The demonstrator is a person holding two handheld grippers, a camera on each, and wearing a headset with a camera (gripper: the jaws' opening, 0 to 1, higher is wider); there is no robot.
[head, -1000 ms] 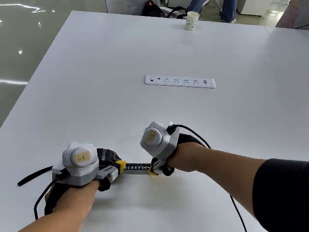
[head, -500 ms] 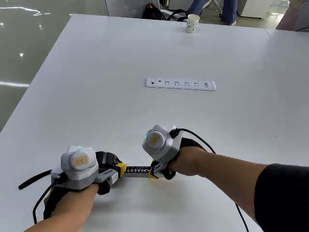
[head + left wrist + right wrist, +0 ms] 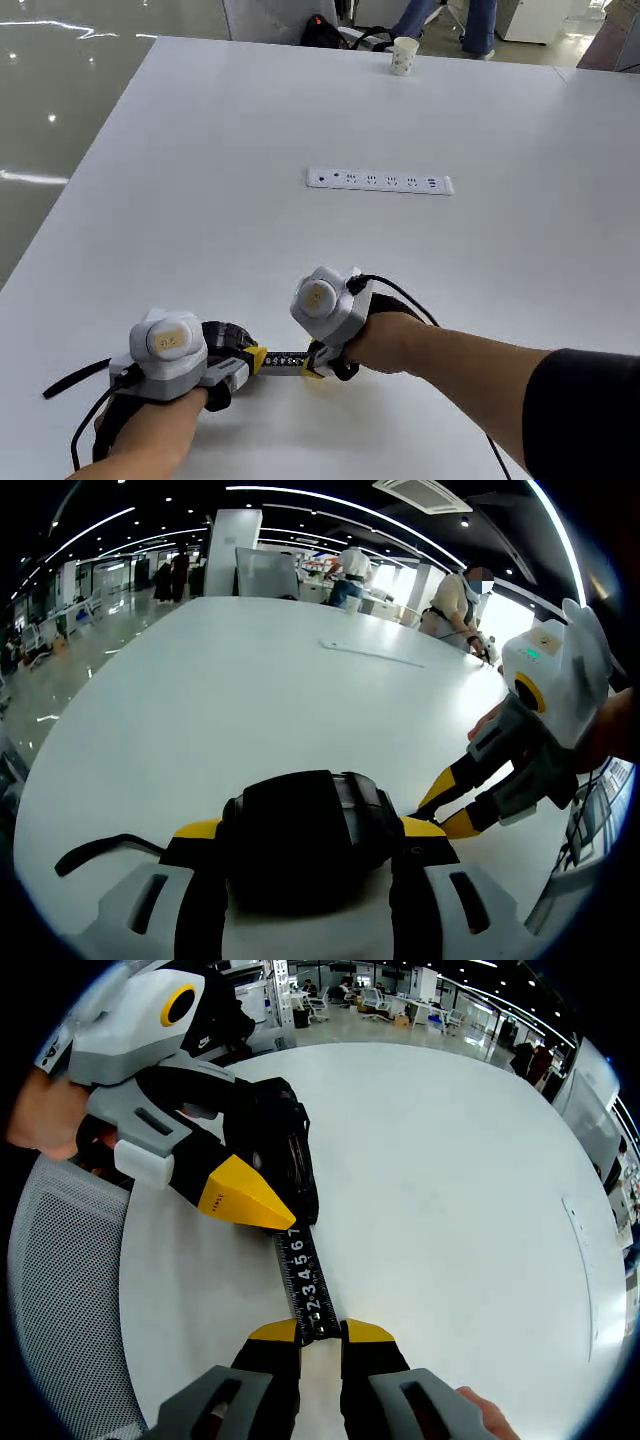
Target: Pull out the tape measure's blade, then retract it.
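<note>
A black tape measure case [image 3: 226, 336] [image 3: 305, 835] [image 3: 281, 1150] rests on the white table, and my left gripper [image 3: 238, 365] [image 3: 310, 835] is shut on it. A short length of dark blade [image 3: 283, 359] [image 3: 303, 1284] with white numbers runs from the case to the right. My right gripper [image 3: 314, 363] [image 3: 320, 1332] is shut on the blade's end, its yellow fingertips [image 3: 272, 1332] pinching it. In the left gripper view the right gripper [image 3: 455, 800] shows at the right, close to the case.
A white power strip [image 3: 380, 181] [image 3: 372, 653] lies mid-table. A paper cup [image 3: 404, 55] stands near the far edge. A black strap [image 3: 72, 376] [image 3: 100, 851] trails left of the case. People stand beyond the table. A mesh chair back [image 3: 70, 1290] is at the left.
The blade between case and right gripper looks slightly shorter, with the right gripper a bit closer to the case. The head camera has shifted a little.
</note>
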